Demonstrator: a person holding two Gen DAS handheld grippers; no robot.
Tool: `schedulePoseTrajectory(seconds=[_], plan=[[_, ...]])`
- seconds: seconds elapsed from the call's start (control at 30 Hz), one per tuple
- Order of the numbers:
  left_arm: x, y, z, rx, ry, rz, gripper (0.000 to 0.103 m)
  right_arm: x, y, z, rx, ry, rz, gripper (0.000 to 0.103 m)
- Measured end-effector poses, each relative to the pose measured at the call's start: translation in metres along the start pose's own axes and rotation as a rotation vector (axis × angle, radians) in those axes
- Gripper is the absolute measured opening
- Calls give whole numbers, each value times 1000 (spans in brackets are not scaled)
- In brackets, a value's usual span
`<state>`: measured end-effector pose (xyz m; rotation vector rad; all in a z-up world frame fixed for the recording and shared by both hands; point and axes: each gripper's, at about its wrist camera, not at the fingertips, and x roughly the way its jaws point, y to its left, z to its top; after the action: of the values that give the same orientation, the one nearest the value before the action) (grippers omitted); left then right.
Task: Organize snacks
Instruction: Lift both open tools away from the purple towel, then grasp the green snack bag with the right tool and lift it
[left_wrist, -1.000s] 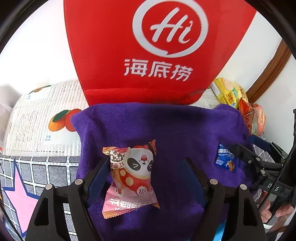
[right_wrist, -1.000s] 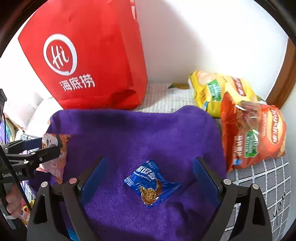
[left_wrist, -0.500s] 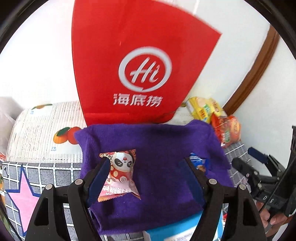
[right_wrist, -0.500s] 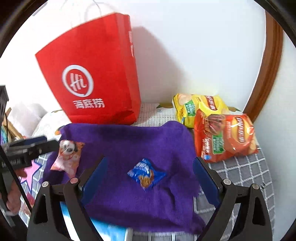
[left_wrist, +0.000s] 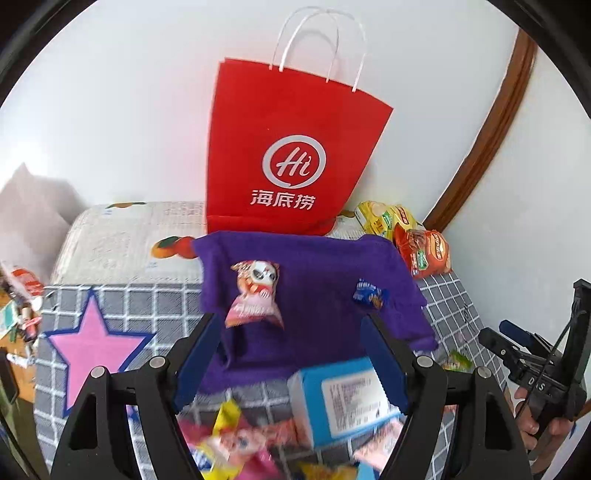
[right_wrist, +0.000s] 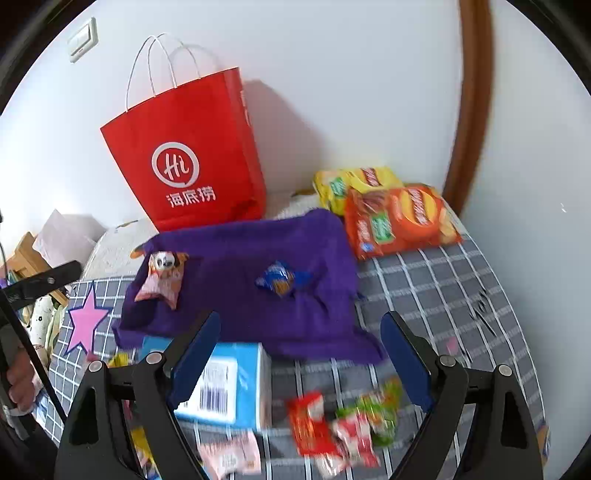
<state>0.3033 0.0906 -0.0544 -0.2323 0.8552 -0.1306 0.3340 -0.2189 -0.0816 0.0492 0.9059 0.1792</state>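
Observation:
A purple cloth (left_wrist: 317, 280) (right_wrist: 258, 273) lies on the grey checked surface. On it rest a pink panda snack packet (left_wrist: 255, 295) (right_wrist: 162, 277) at the left and a small blue snack packet (left_wrist: 369, 293) (right_wrist: 282, 282) at the right. My left gripper (left_wrist: 291, 347) hangs open and empty, well back from the cloth, above a blue box (left_wrist: 340, 398). My right gripper (right_wrist: 301, 343) is also empty; its jaws are closing slightly but stand wide apart. Loose red, green and pink snack packets (right_wrist: 340, 424) lie blurred near the front edge.
A red paper bag (left_wrist: 291, 155) (right_wrist: 192, 158) stands against the white wall behind the cloth. A yellow chip bag (right_wrist: 351, 181) and an orange chip bag (right_wrist: 399, 221) lie at the right back. A pink star (left_wrist: 92, 339) marks the surface at left. A person's hand (left_wrist: 535, 421) holds the right gripper.
Both grippers have pulled back and risen away from the cloth, leaving the panda packet and the blue packet lying on it. The blue box and loose snacks have come into view below.

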Motion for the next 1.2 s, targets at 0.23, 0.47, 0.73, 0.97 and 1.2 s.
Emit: schedulePoseTrajectory(seconds=[0.23,0.47,0.73,0.97,1.2], plan=[[-41,5,-40,15,-6,29,76,-35,-9,-43,60,-13,16,84],[-60,18,-76,-8,-6,42,76,-52,-10,-82,79,-22,17,84],[-68,29,-103,-28,-17,39,76,-49,-19,-112,22,-25,-60,75],[-67,45,-124,-76,-49,45,76,-33,-41,-139,41,-14,-67,61],[-64,56,-135,-86,-49,58,76,-18,-56,-155,32,7,-77,49]])
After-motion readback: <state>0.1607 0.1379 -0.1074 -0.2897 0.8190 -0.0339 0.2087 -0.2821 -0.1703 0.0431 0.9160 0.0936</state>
